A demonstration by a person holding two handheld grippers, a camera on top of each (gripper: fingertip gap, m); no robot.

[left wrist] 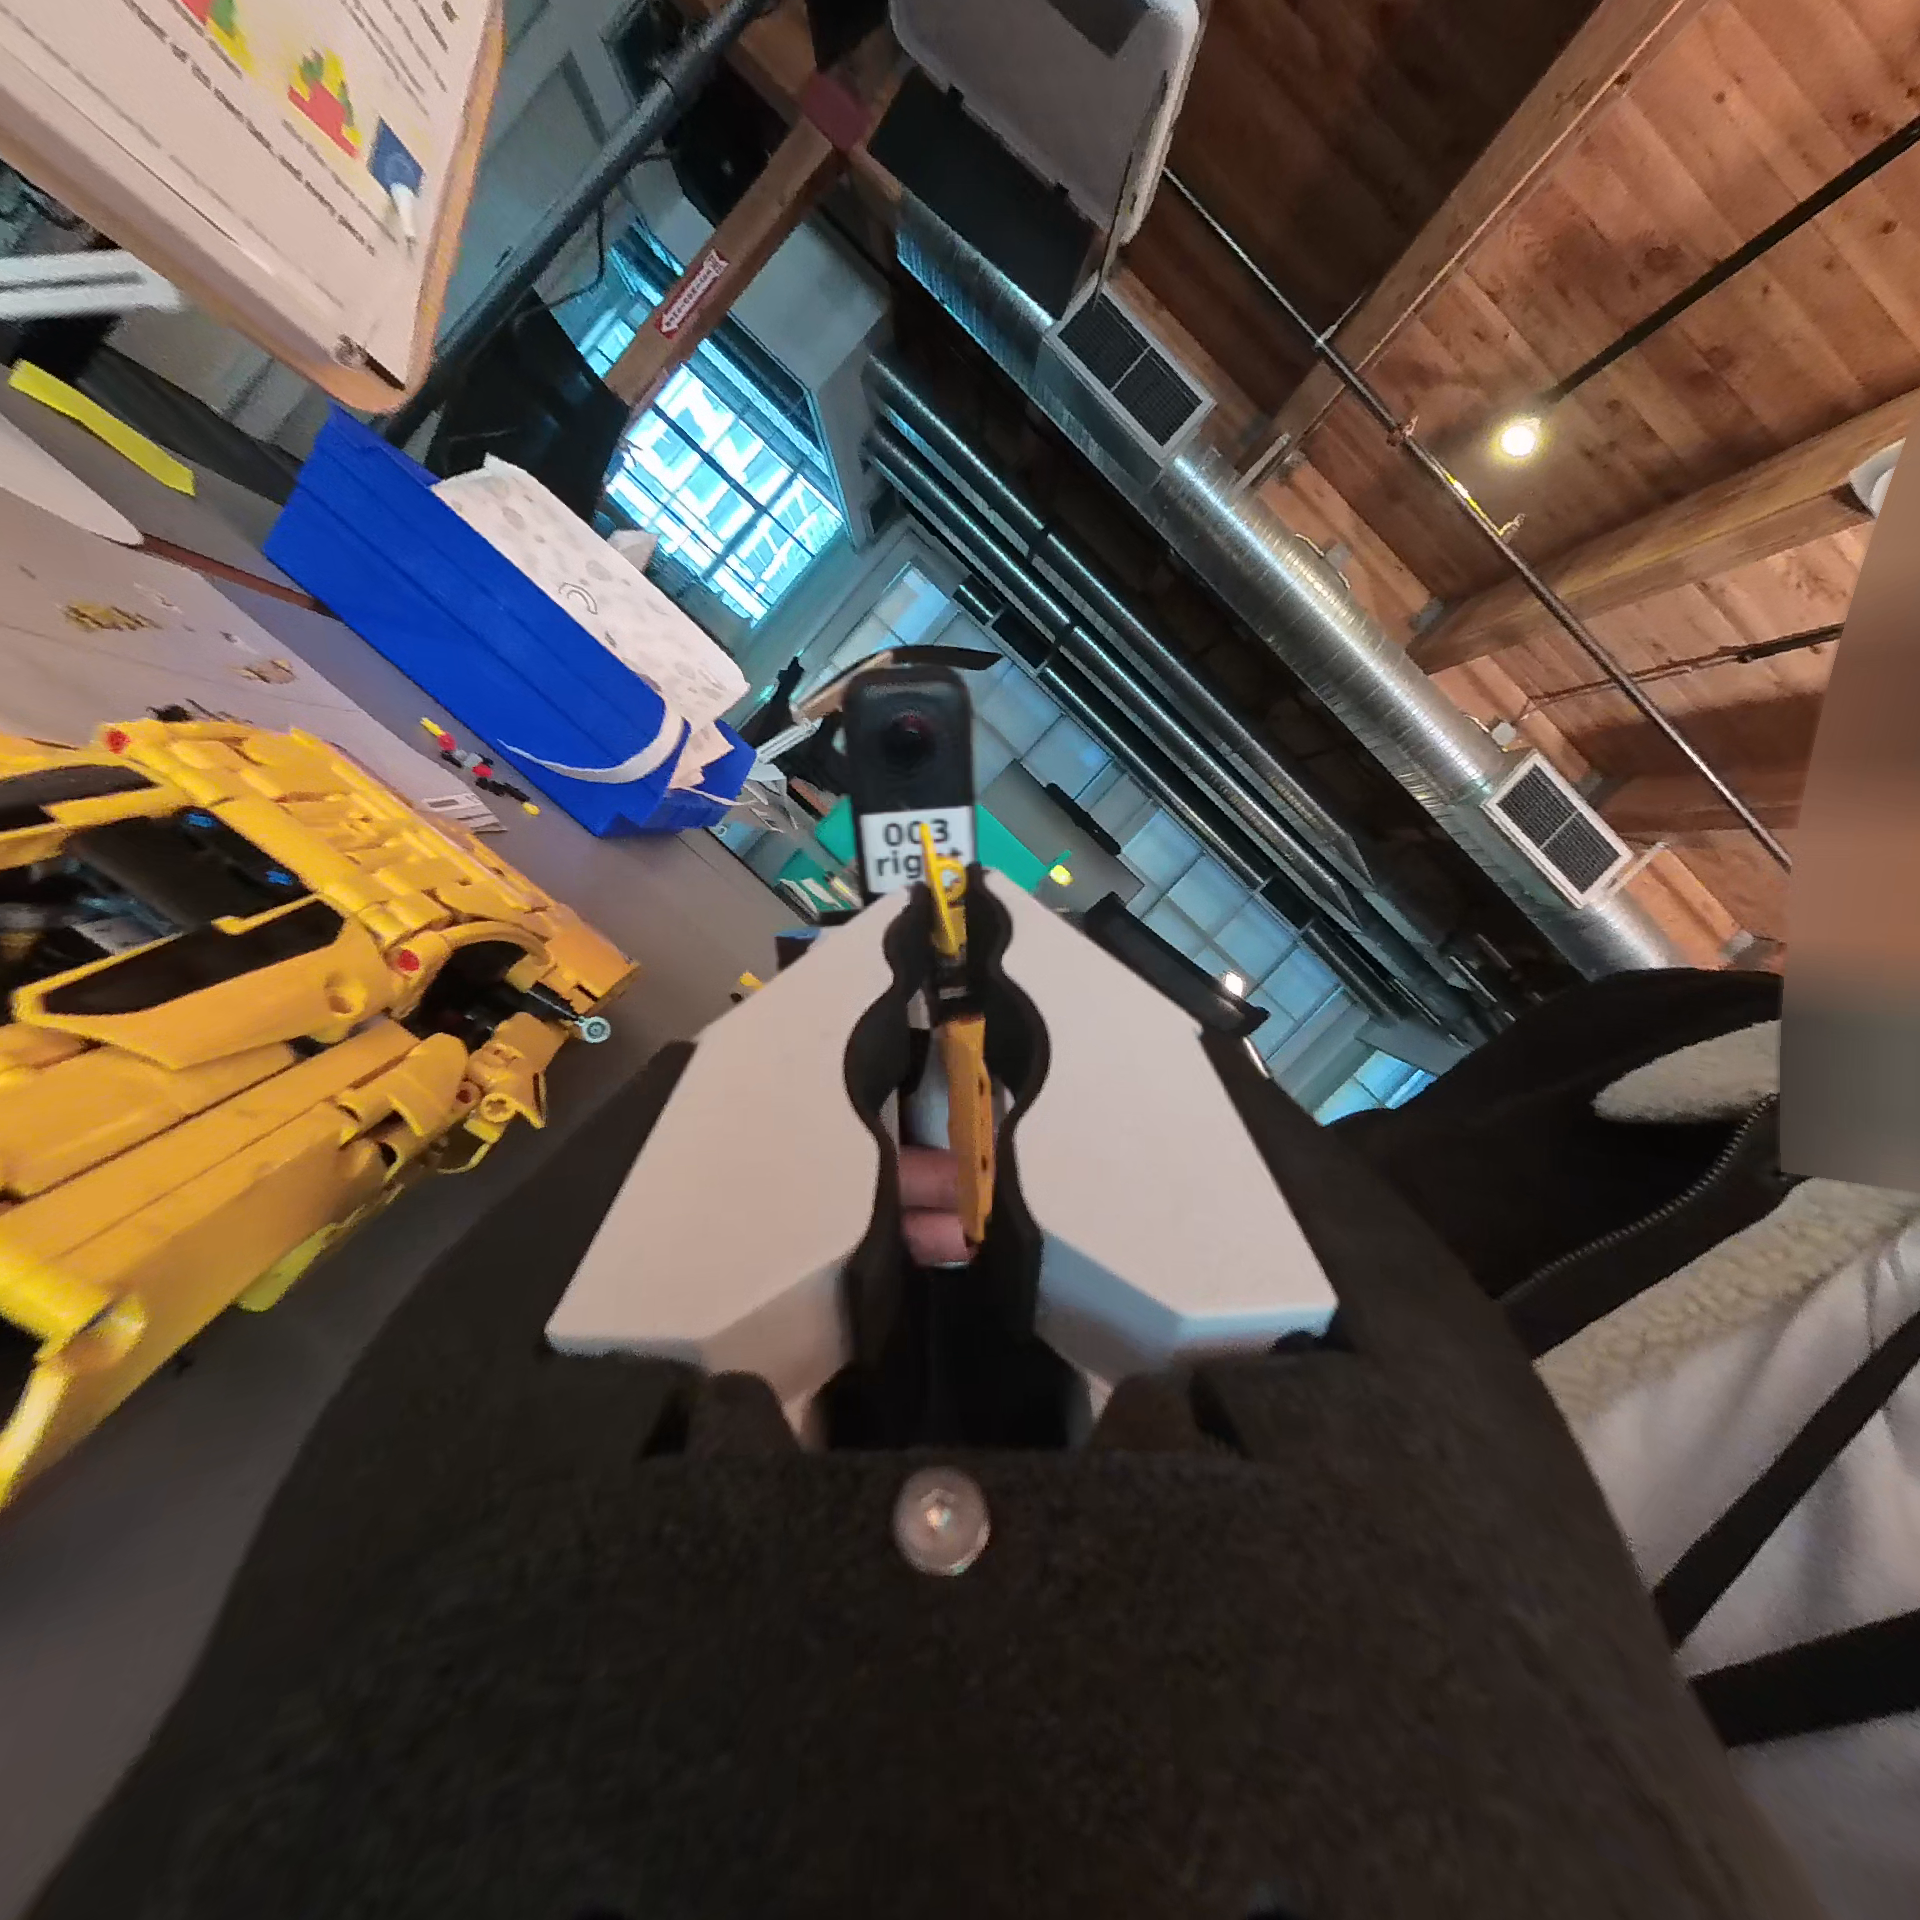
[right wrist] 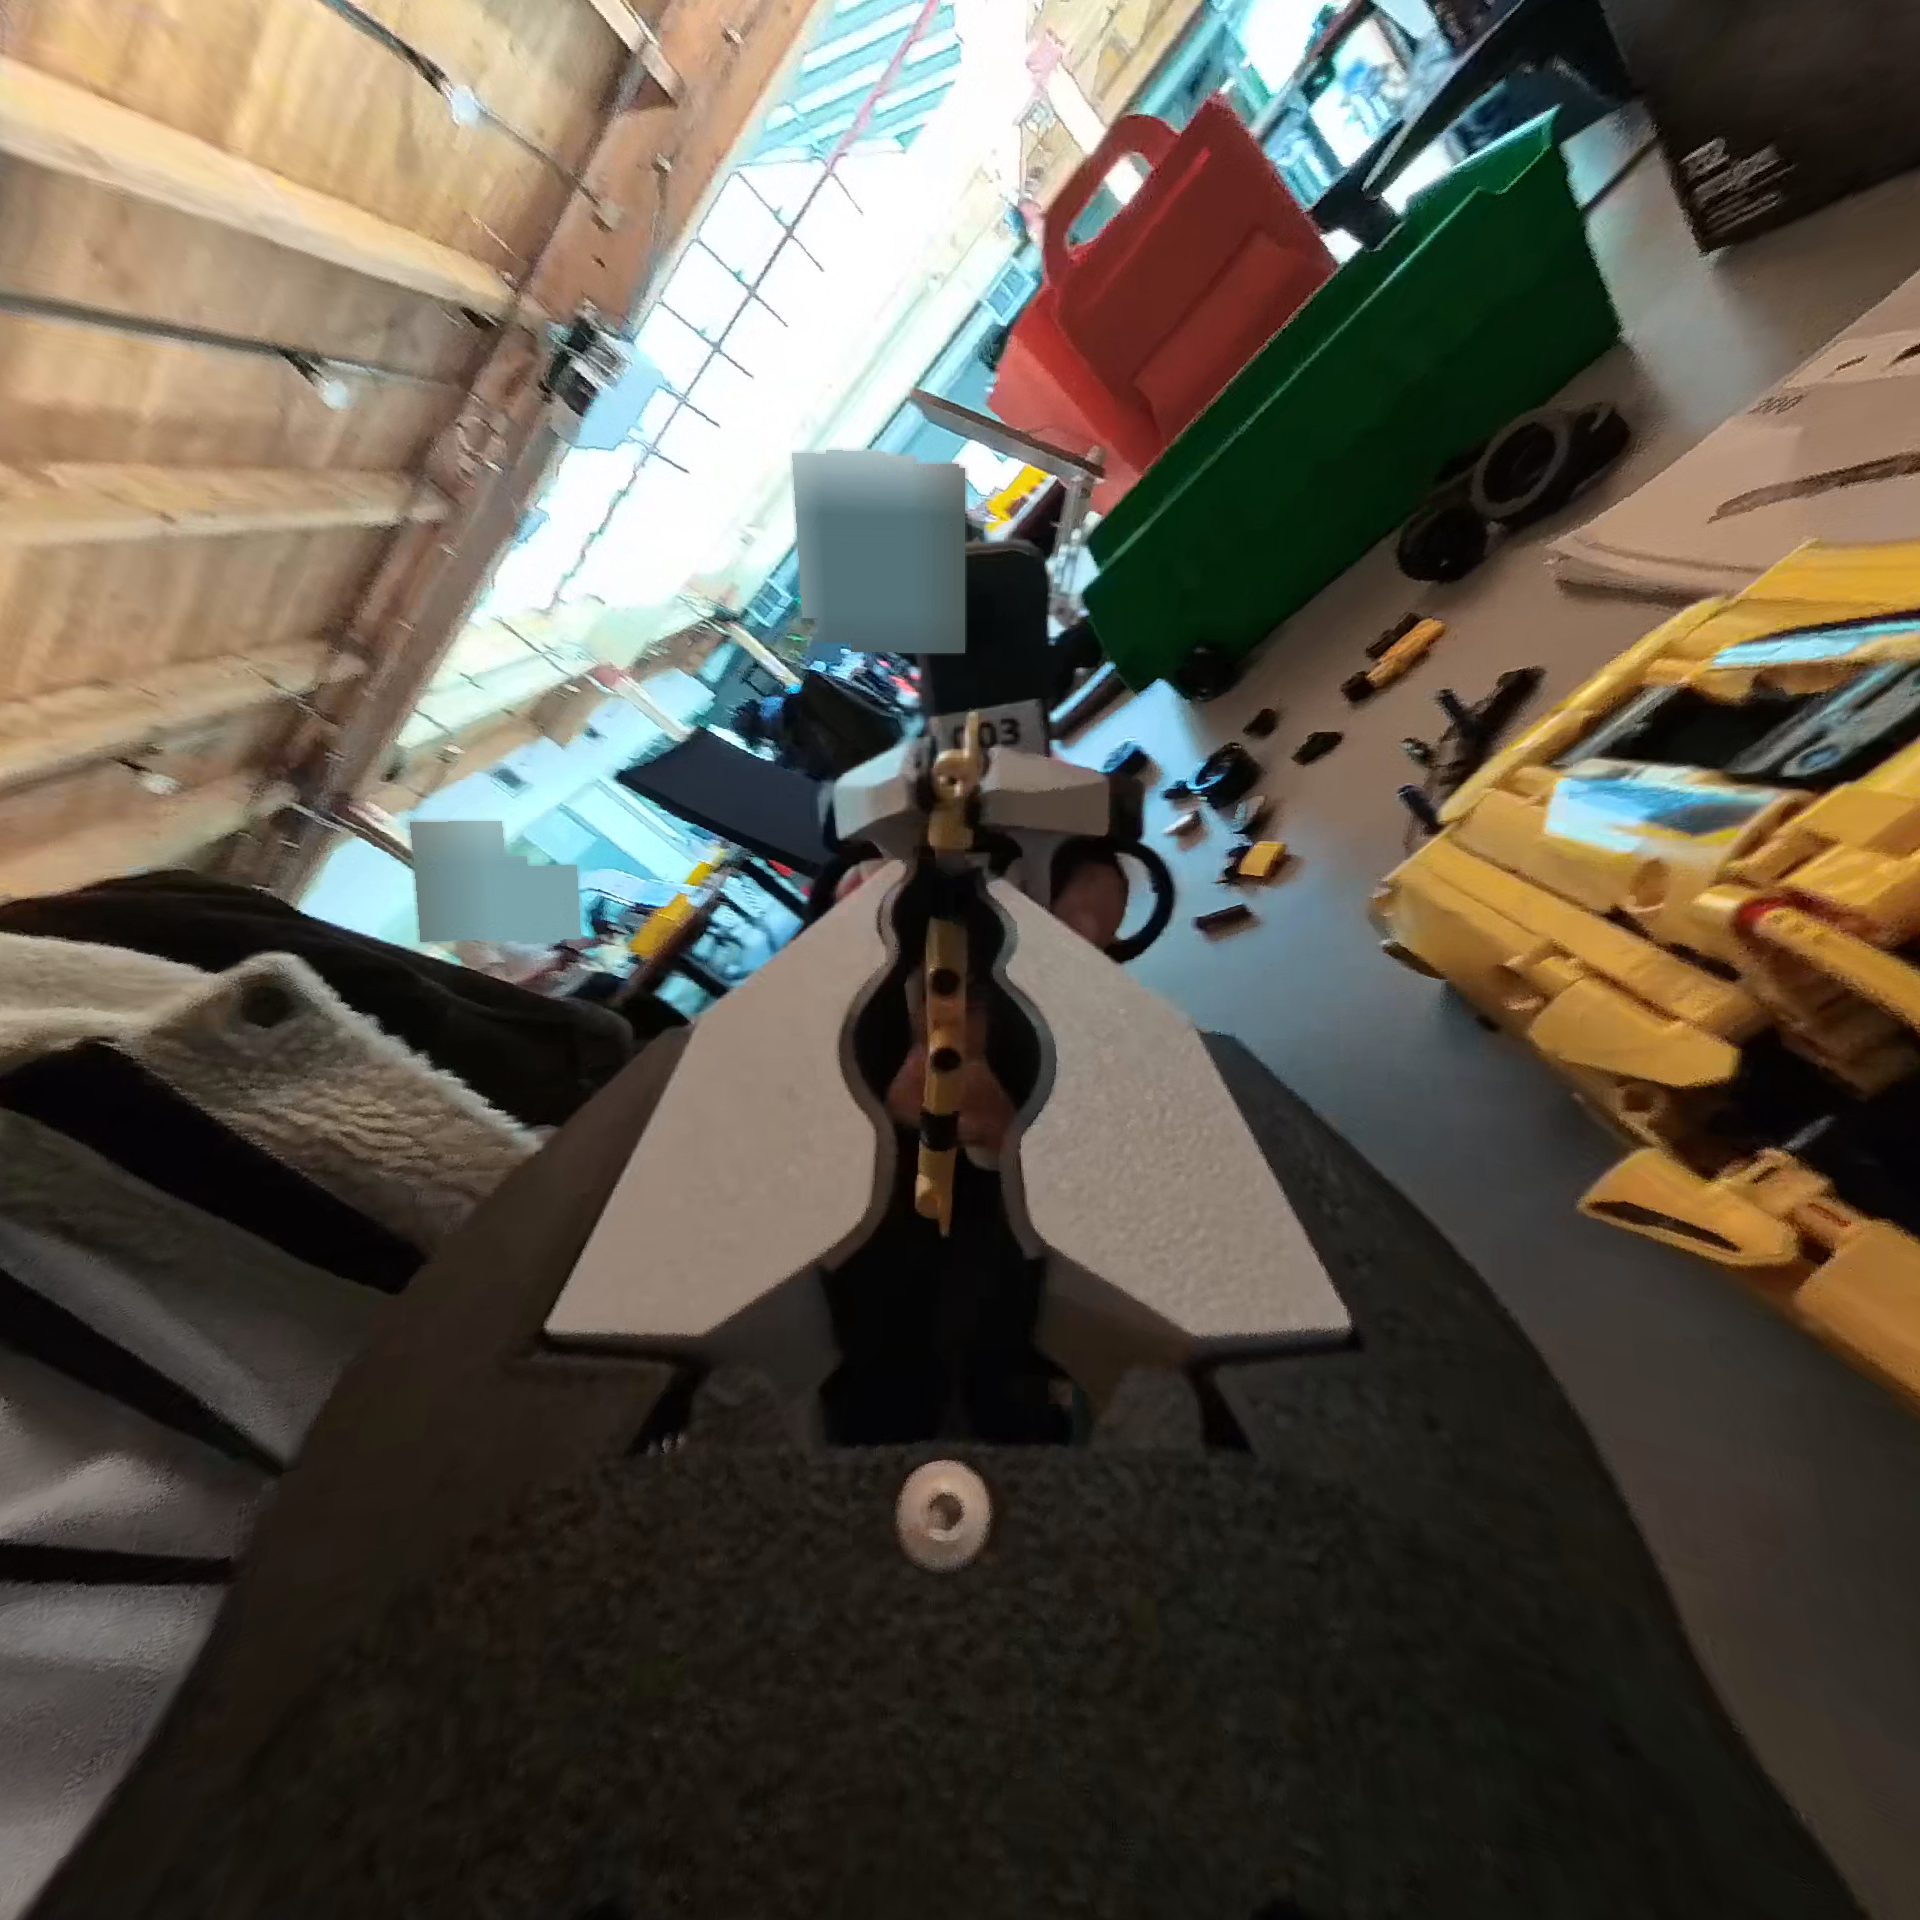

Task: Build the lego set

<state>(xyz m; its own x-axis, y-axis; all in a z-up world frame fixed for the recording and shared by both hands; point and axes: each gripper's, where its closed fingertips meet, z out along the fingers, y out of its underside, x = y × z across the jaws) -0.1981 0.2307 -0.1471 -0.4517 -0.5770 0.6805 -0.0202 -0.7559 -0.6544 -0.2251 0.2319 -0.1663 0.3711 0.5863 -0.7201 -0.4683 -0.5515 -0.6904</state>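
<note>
- Both grippers are raised off the bench, facing each other nose to nose, with one thin yellow beam between them.
- The left gripper (left wrist: 948, 940) has its fingers clamped on the beam (left wrist: 966, 1091), which runs lengthwise down the gap; a small yellow part sits at its far end.
- The right gripper (right wrist: 945, 883) also has its fingers together on the beam (right wrist: 940, 1029). Seen from here, the row of black holes shows, and a pale yellow connector (right wrist: 951, 795) sits at the tip, just in front of the left gripper.
- The yellow car (left wrist: 239, 997) lies on the bench (left wrist: 644, 831) to one side, well apart from the held piece. Loose black and yellow parts (right wrist: 1257, 821) lie scattered near a green bin (right wrist: 1351, 457).
- The step seems to be seating or adjusting that small connector on the beam in mid-air.
- To do it well, keep one grip fixed as the anchor and let the other do the pushing, straight along the beam's axis.
- Any twist could bend the thin piece or pop it out sideways.
- Squeeze on the flat faces, not over the holes.
</note>
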